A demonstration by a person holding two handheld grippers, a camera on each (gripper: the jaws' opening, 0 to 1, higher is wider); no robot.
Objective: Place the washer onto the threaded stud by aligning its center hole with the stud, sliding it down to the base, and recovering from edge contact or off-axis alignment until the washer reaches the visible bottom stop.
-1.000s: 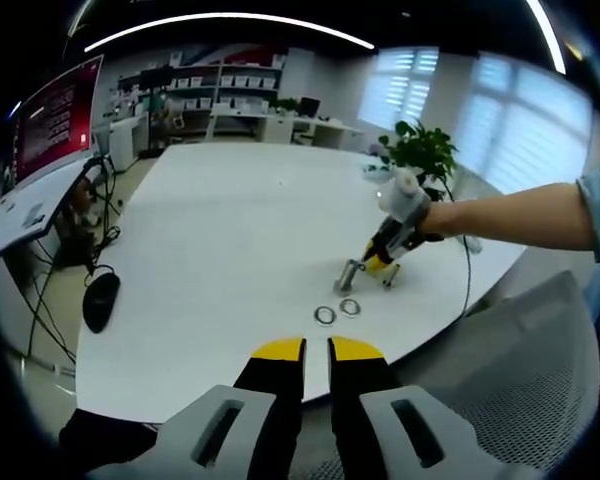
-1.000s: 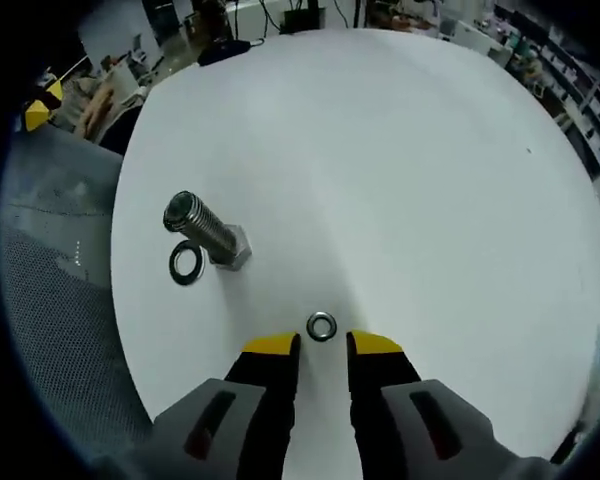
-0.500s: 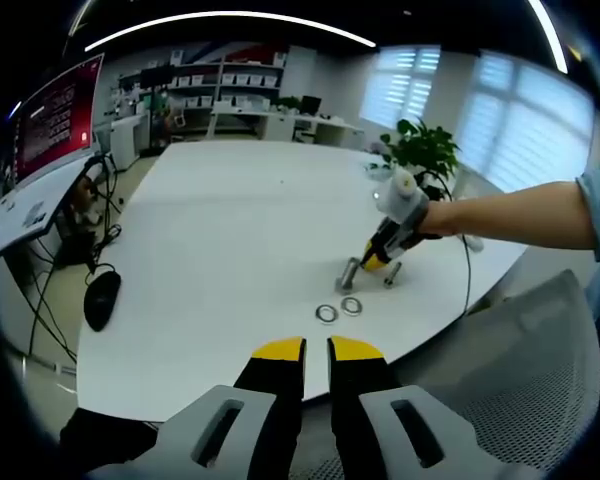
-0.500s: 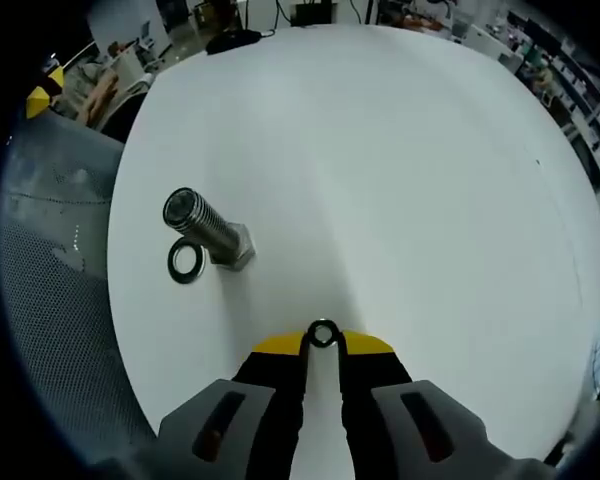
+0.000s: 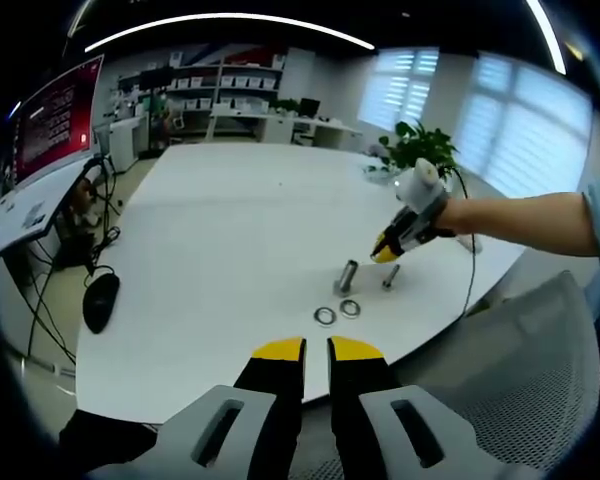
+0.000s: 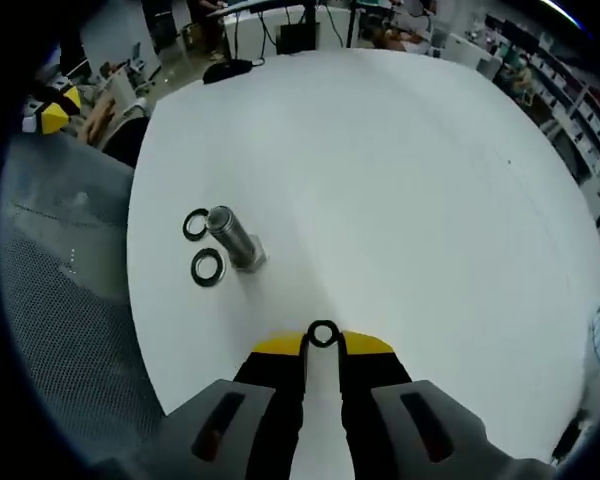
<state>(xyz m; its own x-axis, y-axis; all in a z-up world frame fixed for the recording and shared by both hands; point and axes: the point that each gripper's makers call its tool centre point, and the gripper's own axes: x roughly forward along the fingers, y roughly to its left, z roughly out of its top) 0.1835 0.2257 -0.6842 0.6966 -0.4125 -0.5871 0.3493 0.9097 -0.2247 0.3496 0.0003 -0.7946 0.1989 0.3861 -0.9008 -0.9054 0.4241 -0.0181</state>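
1. Across the white table (image 6: 400, 180), seen in my right gripper view, the work is laid out near the edge closest to me.
2. Upright on its hex base stands the threaded stud (image 6: 231, 236), with two spare washers (image 6: 208, 267) lying flat just beside it.
3. My left gripper (image 5: 317, 350) hangs back off the table, jaws narrow and holding nothing.
4. My right gripper (image 6: 323, 341) is clamped on the washer (image 6: 323, 334), lifted off the table.
5. Step in hand, as I judge it: carrying. Next I must bring the hole over the stud's top, level and on axis.
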